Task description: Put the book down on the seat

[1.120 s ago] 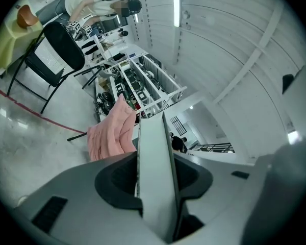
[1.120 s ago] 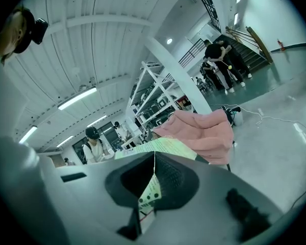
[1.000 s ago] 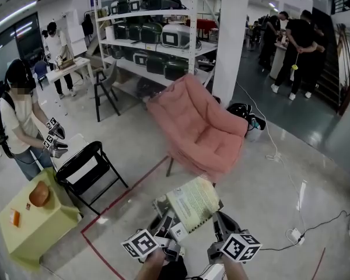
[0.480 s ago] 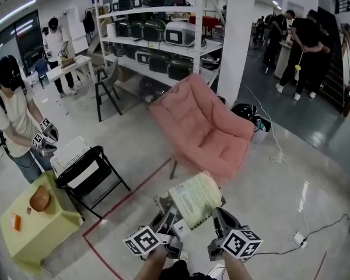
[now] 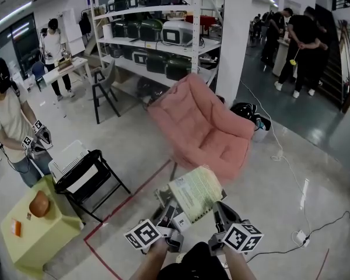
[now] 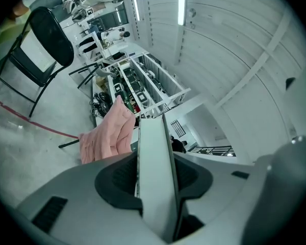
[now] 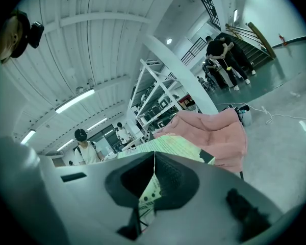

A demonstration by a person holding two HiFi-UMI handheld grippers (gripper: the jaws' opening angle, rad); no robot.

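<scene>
An open book point(image 5: 193, 194) with pale green pages hangs low in the head view, just short of the pink padded chair point(image 5: 207, 130). My left gripper point(image 5: 166, 219) is shut on the book's left side, and my right gripper point(image 5: 219, 212) is shut on its right side. In the left gripper view the book point(image 6: 154, 152) runs edge-on between the pads, with the chair point(image 6: 109, 134) beyond. In the right gripper view a thin part of the book point(image 7: 168, 144) is pinched between the pads, and the chair's seat point(image 7: 219, 131) lies ahead.
A black folding chair point(image 5: 87, 177) and a yellow table point(image 5: 38, 232) stand at the left. A red tape line point(image 5: 128, 197) crosses the floor. A shelf rack point(image 5: 157, 28) and white pillar point(image 5: 233, 39) stand behind the chair. A person point(image 5: 11, 127) stands far left; cables point(image 5: 291, 235) lie at the right.
Both grippers have carried the book forward, and the pink chair now stands a little nearer and larger. The grip on the book is unchanged. The person at the left has shifted towards the left edge.
</scene>
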